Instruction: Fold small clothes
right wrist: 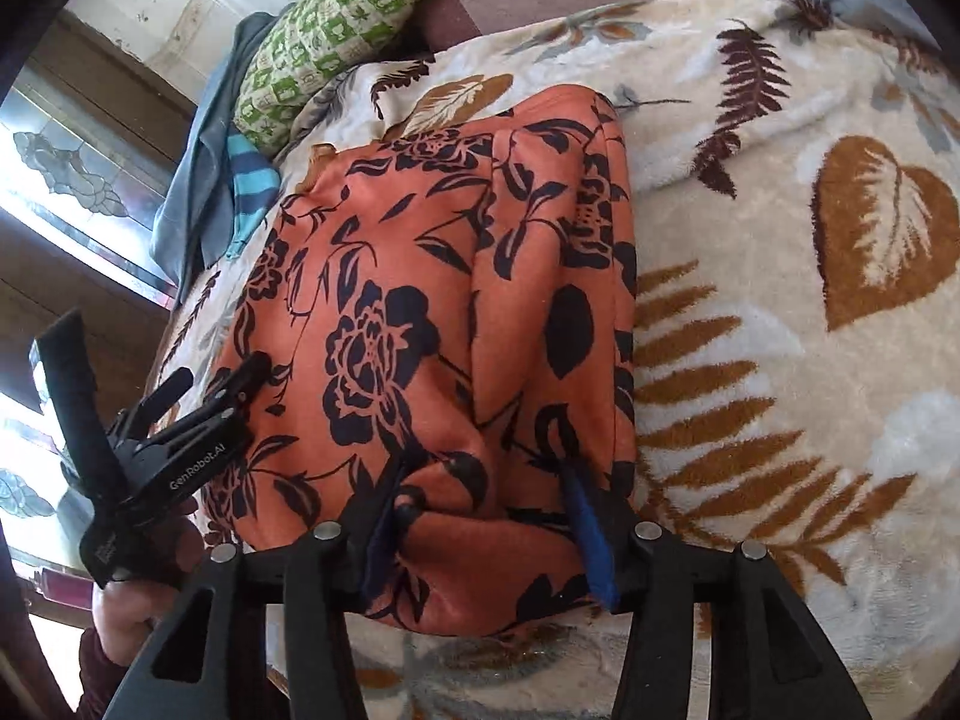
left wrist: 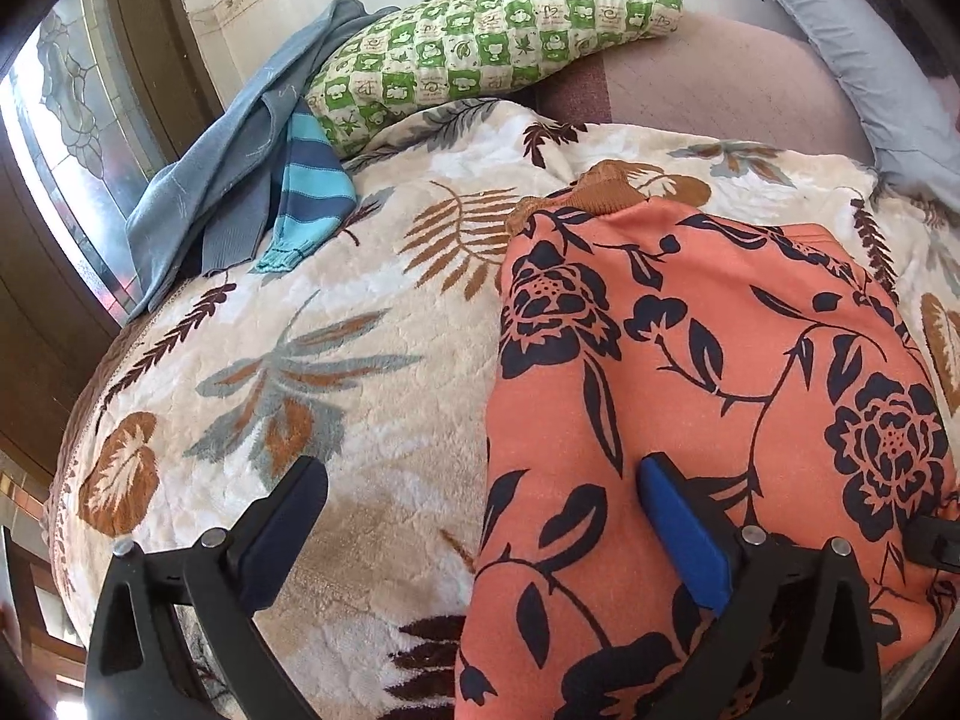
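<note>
On leaf-print blanket (left wrist: 372, 432): orange floral garment (left wrist: 690, 372), folded, lying flat. Left gripper (left wrist: 480, 516) jaws wide, straddling garment's left edge. Right gripper (right wrist: 486, 480) jaws half-spread, pressed into near hem, bunching cloth between.

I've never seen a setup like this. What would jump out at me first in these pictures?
Probably the orange garment with black flowers, lying folded in the middle of a cream leaf-patterned blanket. Next, the black two-finger tools: the right gripper spread over the garment's near end, the left gripper open over its left edge. Behind, a green checked pillow lies beside blue clothes.
</note>
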`<move>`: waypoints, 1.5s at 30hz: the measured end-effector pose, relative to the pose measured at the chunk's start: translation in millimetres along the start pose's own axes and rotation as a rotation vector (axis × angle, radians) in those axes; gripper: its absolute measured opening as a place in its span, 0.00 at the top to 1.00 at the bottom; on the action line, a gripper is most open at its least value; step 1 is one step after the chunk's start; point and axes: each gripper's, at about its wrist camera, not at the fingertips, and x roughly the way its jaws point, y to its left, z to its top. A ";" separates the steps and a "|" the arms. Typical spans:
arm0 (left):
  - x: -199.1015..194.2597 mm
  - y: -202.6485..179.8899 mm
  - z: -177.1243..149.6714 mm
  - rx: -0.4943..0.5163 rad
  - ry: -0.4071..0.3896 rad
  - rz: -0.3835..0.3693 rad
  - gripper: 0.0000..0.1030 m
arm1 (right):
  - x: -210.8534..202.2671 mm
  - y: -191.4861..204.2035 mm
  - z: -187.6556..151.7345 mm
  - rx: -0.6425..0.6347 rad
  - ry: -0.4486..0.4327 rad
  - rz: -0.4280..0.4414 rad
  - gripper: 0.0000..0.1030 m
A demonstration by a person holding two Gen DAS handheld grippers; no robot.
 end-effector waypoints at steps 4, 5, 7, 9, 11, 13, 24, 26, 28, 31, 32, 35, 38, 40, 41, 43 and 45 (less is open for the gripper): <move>3.8 1.7 -2.9 -0.010 -0.010 -0.034 0.00 | -1.3 2.8 -2.4 -0.032 -0.016 -0.030 0.43; 3.8 1.3 -3.3 -0.007 -0.015 -0.037 0.00 | -1.5 2.0 -2.9 -0.033 -0.019 -0.030 0.43; 4.0 1.2 -3.5 -0.005 -0.020 -0.041 0.00 | -2.1 1.6 -2.9 -0.036 -0.022 -0.031 0.43; 4.7 1.5 -3.6 -0.006 -0.020 -0.045 0.00 | -1.9 2.2 -3.5 -0.040 -0.025 -0.035 0.43; 5.7 2.3 -3.3 -0.011 -0.016 -0.055 0.00 | -2.0 3.1 -2.8 -0.044 -0.026 -0.040 0.43; 7.0 3.4 -3.4 -0.017 -0.014 -0.065 0.00 | -1.7 4.9 -2.2 -0.047 -0.027 -0.046 0.43; 10.6 7.4 -7.0 -0.039 -0.022 -0.102 0.00 | 0.6 8.8 -0.7 -0.066 -0.036 -0.069 0.41; 11.4 8.3 -7.7 -0.055 -0.018 -0.107 0.00 | 0.8 8.4 -0.8 -0.067 -0.039 -0.070 0.41; 11.8 8.5 -8.2 -0.060 -0.019 -0.112 0.00 | 0.4 7.9 -0.6 -0.069 -0.042 -0.072 0.41; 11.8 9.2 -10.3 -0.067 -0.026 -0.118 0.00 | -0.3 8.0 -0.7 -0.075 -0.050 -0.078 0.41; 12.0 10.0 -10.8 -0.071 -0.025 -0.121 0.00 | -0.6 8.3 -1.1 -0.076 -0.053 -0.081 0.41; 12.5 13.3 -12.1 -0.106 -0.004 -0.139 0.00 | -1.6 9.2 -2.3 -0.081 -0.064 -0.089 0.41; 13.3 17.0 -12.5 -0.153 0.031 -0.159 0.00 | -2.4 9.5 -4.1 -0.082 -0.078 -0.095 0.41; 13.1 17.5 -13.5 -0.169 0.043 -0.165 0.00 | -2.9 9.6 -5.1 -0.083 -0.085 -0.099 0.41; 12.9 17.3 -13.4 -0.171 0.046 -0.164 0.00 | -2.9 9.8 -5.3 -0.082 -0.088 -0.102 0.41; 11.9 16.1 -13.3 -0.170 0.048 -0.156 0.00 | -3.5 10.1 -6.5 -0.076 -0.094 -0.110 0.41; 10.1 14.9 -12.5 -0.162 0.048 -0.145 0.00 | -3.8 12.1 -7.8 -0.075 -0.102 -0.122 0.40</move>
